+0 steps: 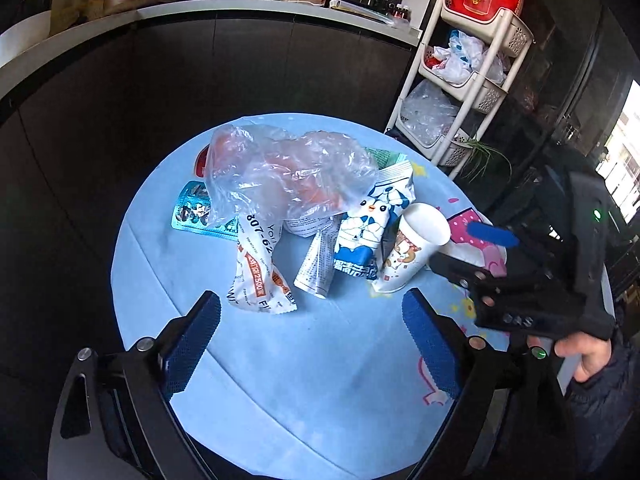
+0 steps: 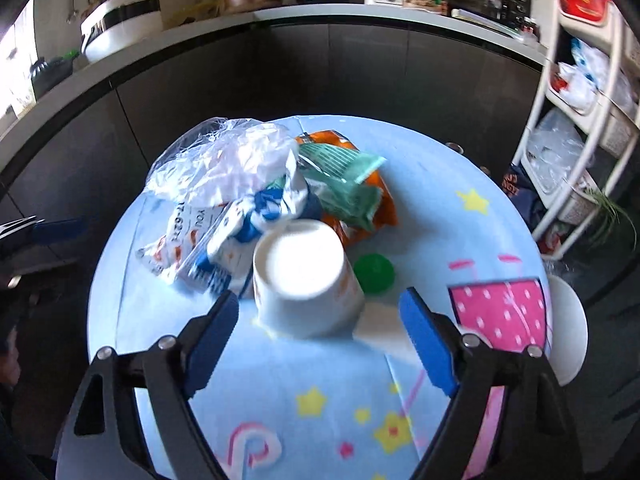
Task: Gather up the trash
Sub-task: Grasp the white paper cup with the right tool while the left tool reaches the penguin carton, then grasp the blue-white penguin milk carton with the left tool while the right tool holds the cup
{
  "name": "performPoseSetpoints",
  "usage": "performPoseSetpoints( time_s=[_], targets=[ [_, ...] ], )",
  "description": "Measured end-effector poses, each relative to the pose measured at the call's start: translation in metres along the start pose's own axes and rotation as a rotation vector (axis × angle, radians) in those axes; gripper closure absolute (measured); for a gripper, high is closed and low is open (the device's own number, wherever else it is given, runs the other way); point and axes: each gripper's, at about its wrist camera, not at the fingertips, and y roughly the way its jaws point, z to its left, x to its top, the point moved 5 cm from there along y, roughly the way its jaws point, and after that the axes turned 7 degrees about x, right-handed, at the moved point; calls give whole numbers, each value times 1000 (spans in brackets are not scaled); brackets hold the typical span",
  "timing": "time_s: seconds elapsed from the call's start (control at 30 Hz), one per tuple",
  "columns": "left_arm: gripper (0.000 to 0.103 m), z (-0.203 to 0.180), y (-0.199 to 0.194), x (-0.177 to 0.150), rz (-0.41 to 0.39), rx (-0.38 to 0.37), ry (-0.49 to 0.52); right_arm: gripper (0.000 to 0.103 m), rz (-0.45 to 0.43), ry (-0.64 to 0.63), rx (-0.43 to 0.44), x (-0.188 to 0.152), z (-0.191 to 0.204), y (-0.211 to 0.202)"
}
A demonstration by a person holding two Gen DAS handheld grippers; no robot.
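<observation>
The left gripper [image 1: 312, 344] hangs over the near part of the round bench [image 1: 280, 380], its blue-padded fingers [image 1: 192, 344] spread wide with only bare blue cloth between them. Just beyond their tips lies the trash heap: an orange-and-white snack wrapper [image 1: 256, 276] nearest, a white printed sachet [image 1: 316, 268] beside it, then a blue-and-white penguin packet [image 1: 364, 232]. Against that packet leans a tipped paper cup [image 1: 408, 252], its open mouth turned up and toward the right edge of the bench. Behind them a crumpled clear plastic bag [image 1: 280, 168] covers the middle of the heap, with a teal foil wrapper [image 1: 192, 208] poking out toward the left edge.

The right gripper [image 2: 320, 336] comes in from the right edge, held by a person's hand [image 1: 584, 356]. Its fingers [image 2: 428, 340] are also parted, standing to either side of the paper cup's base without pressing on it; the view is blurred, so I cannot tell whether one pad brushes it. A green bottle cap [image 2: 374, 274] sits just beside the cup, and a green wrapper [image 2: 344, 184] lies over an orange packet [image 2: 384, 212] toward the far edge. A white rack [image 1: 460, 80] stands beyond the bench, well apart from it.
</observation>
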Motion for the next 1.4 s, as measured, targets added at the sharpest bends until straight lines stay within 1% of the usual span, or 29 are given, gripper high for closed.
performPoseSetpoints(
  time_s=[0.07, 0.17, 0.2, 0.23, 0.3, 0.43, 0.53, 0.6, 0.67, 0.7, 0.73, 0.77, 0.8, 0.83, 0.87, 0.97, 1.07, 1.13, 1.17, 1.2, 1.4],
  targets=[
    [19, 1, 3, 1, 4, -10, 6, 20, 7, -10, -11, 7, 1, 11],
    [24, 0, 7, 3, 13, -49, 10, 27, 23, -12, -4, 12, 1, 24],
    [24, -1, 8, 4, 14, -62, 10, 36, 24, -10, 4, 12, 1, 25],
    [25, -2, 9, 5, 14, -68, 14, 42, 25, -8, 13, 13, 1, 27],
    [31, -8, 14, 8, 17, -78, 34, 44, 19, -4, 14, 14, 1, 25],
    [37, -24, 30, 12, 36, -103, 75, 44, -27, 3, 32, 12, 2, 5],
    [46, -41, 49, 16, 57, -124, 106, 44, -57, 19, 40, 7, -5, -15],
    [46, -49, 59, 18, 63, -116, 123, 44, -72, 26, 31, 2, -10, -27],
    [46, -55, 73, 21, 67, -66, 140, 44, -77, 30, 17, -2, -16, -35],
    [46, -57, 79, 22, 73, -54, 144, 44, -76, 32, 11, -5, -20, -38],
    [46, -58, 84, 23, 81, -60, 138, 44, -77, 35, 7, -6, -22, -41],
    [49, -59, 87, 24, 91, -65, 127, 44, -78, 37, 3, -8, -25, -43],
    [56, -61, 90, 24, 105, -75, 118, 44, -79, 38, 0, -11, -27, -45],
    [58, -63, 92, 25, 115, -88, 114, 44, -79, 43, -4, -13, -30, -46],
    [58, -66, 93, 26, 117, -93, 113, 44, -77, 50, -3, -15, -33, -47],
    [58, -71, 96, 28, 111, -73, 124, 44, -72, 64, -7, -19, -38, -46],
    [58, -74, 102, 31, 127, -72, 112, 43, -75, 82, -5, -21, -44, -45],
    [58, -75, 104, 32, 123, -68, 110, 43, -78, 83, -4, -22, -43, -46],
    [60, -76, 104, 33, 124, -73, 110, 43, -81, 81, -5, -23, -44, -47],
    [71, -78, 105, 34, 125, -81, 107, 43, -81, 79, -5, -23, -45, -48],
    [85, -86, 98, 39, 110, -102, 121, 43, -88, 92, -8, -22, -51, -51]
  ],
)
